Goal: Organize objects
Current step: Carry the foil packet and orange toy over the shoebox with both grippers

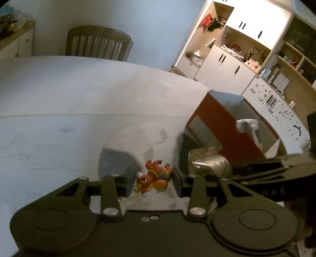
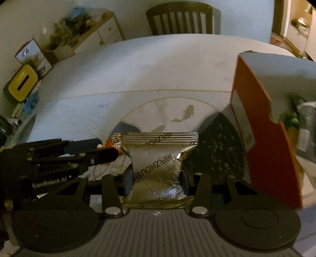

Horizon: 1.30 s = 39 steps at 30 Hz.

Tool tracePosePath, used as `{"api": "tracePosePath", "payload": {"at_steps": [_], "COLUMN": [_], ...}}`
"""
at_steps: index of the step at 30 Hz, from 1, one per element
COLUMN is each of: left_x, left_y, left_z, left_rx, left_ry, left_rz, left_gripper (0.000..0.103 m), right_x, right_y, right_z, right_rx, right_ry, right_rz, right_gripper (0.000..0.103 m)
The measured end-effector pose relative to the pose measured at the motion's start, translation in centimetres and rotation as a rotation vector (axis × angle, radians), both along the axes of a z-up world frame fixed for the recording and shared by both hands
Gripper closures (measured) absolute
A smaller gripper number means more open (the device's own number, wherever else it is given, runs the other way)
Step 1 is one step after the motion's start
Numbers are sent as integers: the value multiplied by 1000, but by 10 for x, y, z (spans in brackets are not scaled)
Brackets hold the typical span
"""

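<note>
My left gripper (image 1: 153, 180) is shut on a small orange-red toy animal (image 1: 155, 179), held just above the white table (image 1: 59, 98). My right gripper (image 2: 156, 180) is shut on a silver foil snack packet (image 2: 158, 164); the packet also shows in the left wrist view (image 1: 209, 164), to the right of the toy. An open orange-red cardboard box (image 2: 262, 126) stands at the right, holding a silver item and something green; it also shows in the left wrist view (image 1: 223, 126). The left gripper shows in the right wrist view (image 2: 106, 153), left of the packet.
A wooden chair (image 2: 179, 17) stands at the table's far side. A yellow container (image 2: 21, 84) and a low cabinet with clutter (image 2: 79, 29) are at the left. White cupboards and shelves (image 1: 227, 63) stand beyond the table at the right.
</note>
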<state>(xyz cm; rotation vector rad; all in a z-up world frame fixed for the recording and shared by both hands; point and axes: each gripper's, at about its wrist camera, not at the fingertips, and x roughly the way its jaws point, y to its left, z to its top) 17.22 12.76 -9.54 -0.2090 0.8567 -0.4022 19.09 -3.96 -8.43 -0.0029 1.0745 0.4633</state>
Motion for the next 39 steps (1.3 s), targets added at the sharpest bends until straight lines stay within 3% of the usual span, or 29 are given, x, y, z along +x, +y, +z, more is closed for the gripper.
{"api": "tracePosePath", "payload": {"at_steps": [16, 29, 39], "left_x": [-18, -12, 13], "left_y": [-69, -147, -203], "left_z": [55, 97, 104], "left_rx": [9, 22, 39], "left_ry": [-67, -140, -132], "left_rz": [-48, -72, -109], "left_gripper": [68, 68, 68], "right_x": [-34, -18, 5], "right_y": [-65, -150, -214], "right_z": [48, 90, 99], "right_rx": [66, 53, 42], "right_ry": [-69, -168, -227], "right_rz": [-63, -103, -126], "right_gripper": [58, 58, 57]}}
